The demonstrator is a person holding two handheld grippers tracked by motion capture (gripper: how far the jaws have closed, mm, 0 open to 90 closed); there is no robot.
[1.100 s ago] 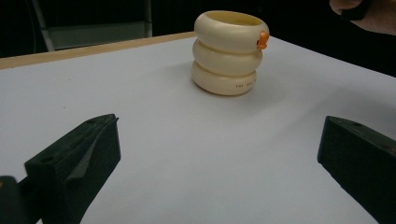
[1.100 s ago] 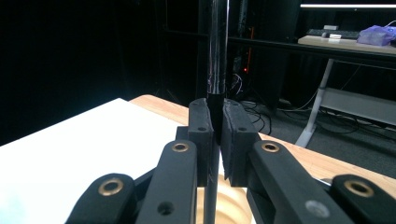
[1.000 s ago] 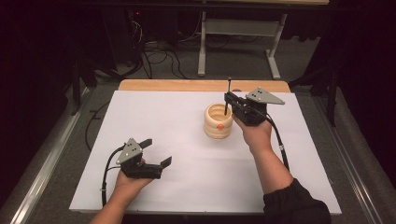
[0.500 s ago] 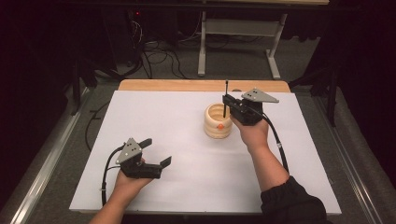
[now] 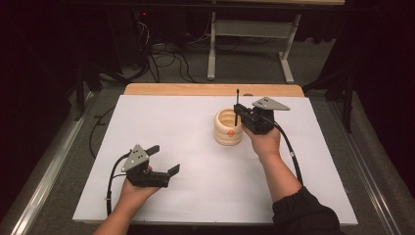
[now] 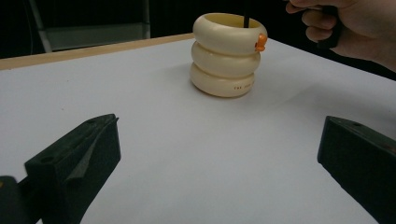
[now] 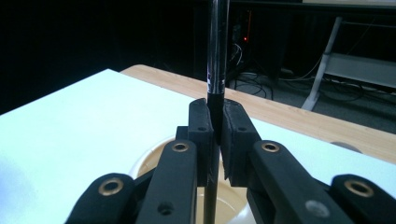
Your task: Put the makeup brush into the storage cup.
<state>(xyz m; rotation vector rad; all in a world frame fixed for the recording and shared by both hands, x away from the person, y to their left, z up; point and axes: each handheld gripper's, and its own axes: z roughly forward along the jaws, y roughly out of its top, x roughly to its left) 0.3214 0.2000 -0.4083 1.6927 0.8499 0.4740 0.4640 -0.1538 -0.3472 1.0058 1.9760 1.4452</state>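
Lowered slightly, right gripper (image 5: 239, 119) clamps a thin black pen (image 5: 237, 105) over the ribbed cream holder (image 5: 228, 128).

The right gripper (image 5: 238, 116), clamped on the upright black pen (image 5: 237, 105), sits lower than a second earlier. The pen's lower end now reaches deeper into the cream ringed holder (image 5: 228, 127), so less of it stands above the rim.

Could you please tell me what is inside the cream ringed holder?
A thin black pen, clamped upright by the right gripper, dips into the holder. Its lower end and the holder's bottom are hidden by the wall.
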